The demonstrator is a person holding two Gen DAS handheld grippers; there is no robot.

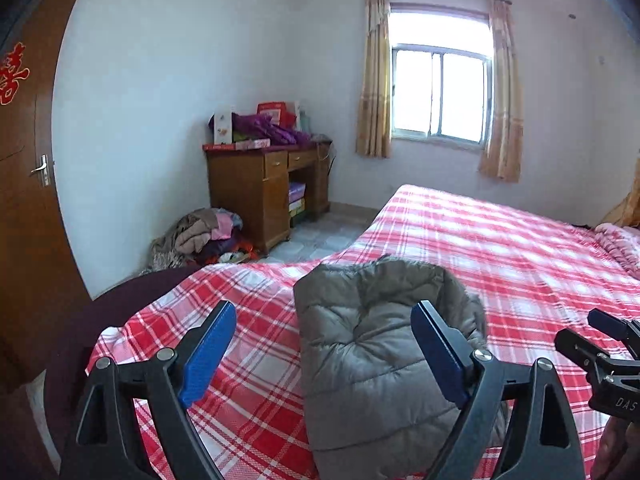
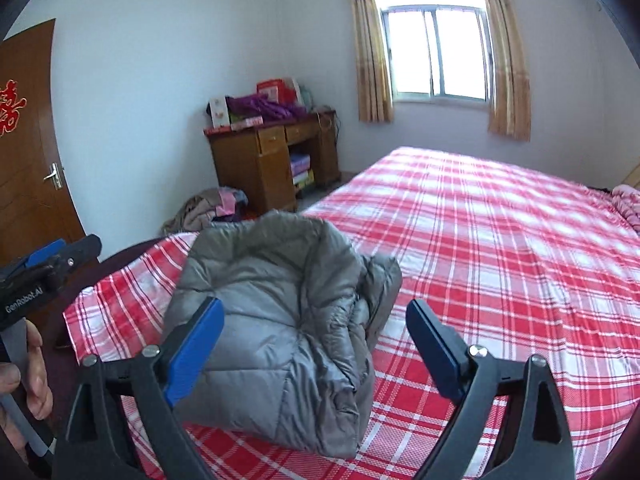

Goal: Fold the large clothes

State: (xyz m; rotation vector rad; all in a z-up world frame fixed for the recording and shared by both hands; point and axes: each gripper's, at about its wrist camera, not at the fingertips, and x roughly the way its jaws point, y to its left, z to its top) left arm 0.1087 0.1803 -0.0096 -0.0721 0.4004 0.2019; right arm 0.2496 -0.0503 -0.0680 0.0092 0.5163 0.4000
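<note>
Sunlit bedroom: a wide bed (image 1: 500, 248) in red plaid sheet carries a grey padded jacket (image 2: 280, 320), already bundled compact near the foot edge. Left gripper (image 1: 324, 360) and right gripper (image 2: 316, 352) both hover spread, holding nothing. Best now: press the bundle flat and square its loose right flap.
</note>
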